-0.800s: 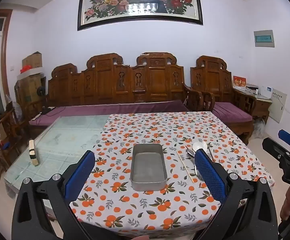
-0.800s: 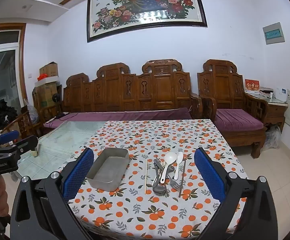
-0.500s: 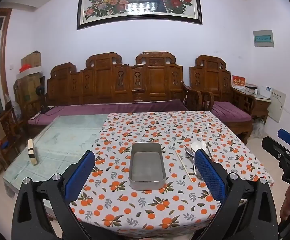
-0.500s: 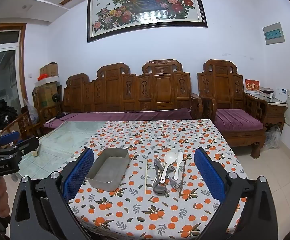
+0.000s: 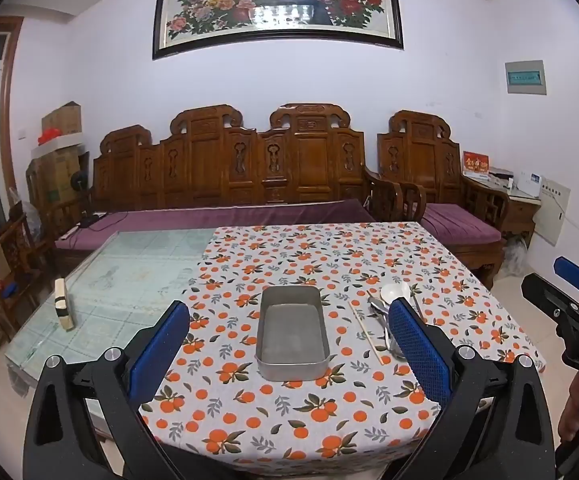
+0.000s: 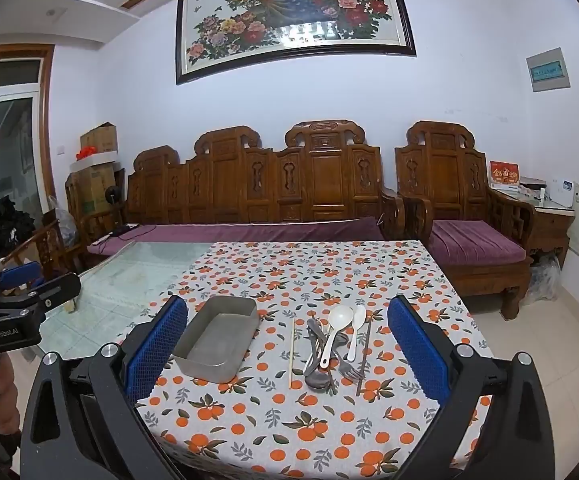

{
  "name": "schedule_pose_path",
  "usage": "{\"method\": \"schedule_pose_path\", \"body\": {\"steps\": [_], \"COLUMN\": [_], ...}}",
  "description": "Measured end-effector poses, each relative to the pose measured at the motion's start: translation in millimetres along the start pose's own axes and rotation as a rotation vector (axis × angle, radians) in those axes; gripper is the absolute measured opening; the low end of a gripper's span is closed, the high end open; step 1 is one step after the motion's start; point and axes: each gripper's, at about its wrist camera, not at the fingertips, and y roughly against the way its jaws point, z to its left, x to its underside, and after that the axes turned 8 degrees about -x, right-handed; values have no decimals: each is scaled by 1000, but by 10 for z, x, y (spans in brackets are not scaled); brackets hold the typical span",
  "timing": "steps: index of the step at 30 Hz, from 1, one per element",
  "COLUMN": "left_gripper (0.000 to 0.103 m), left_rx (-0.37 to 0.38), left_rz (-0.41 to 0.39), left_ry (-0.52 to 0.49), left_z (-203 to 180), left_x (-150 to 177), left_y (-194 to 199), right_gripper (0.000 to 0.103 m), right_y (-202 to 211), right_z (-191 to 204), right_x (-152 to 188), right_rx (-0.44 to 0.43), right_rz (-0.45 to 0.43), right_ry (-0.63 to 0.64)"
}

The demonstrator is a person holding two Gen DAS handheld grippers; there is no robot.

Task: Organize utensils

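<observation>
Change: hardly any; both views match the earlier frames.
Left claw [image 5: 289, 344]: spread wide, holding nothing, low in frame.
Right claw [image 6: 287, 340]: likewise released and bare.
Tray [image 5: 292, 338]: metal, centre of the left view, on the orange-print tabletop [image 5: 329, 256].
Utensils [image 6: 331, 346]: spoons, fork and chopsticks (loosely heaped) just right of the tray, centre of the right view.

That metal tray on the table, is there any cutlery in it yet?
No, the metal tray is bare inside, and the spoons, fork and chopsticks all lie on the tablecloth beside it.
</observation>
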Motion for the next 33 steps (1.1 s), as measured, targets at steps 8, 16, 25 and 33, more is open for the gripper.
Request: {"method": "schedule_pose_path", "body": {"steps": [8, 16, 25, 33], "left_gripper": [97, 96, 96, 96], "left_rx": [0, 0, 3, 10], "left_rz": [0, -1, -5, -7], "left_ry": [0, 2, 1, 0], "left_z": [-37, -55, -205, -190], "left_x": [6, 21, -26, -95], "left_y": [-28, -20, 19, 65], "right_gripper": [100, 100, 100, 100], "right_y": [4, 9, 10, 14], "right_z": [4, 0, 0, -4], "right_x": [-3, -5, -4, -2], "right_rx": [0, -1, -1, 0], "right_rz": [0, -1, -1, -3], "right_ry": [0, 0, -1, 2]}}
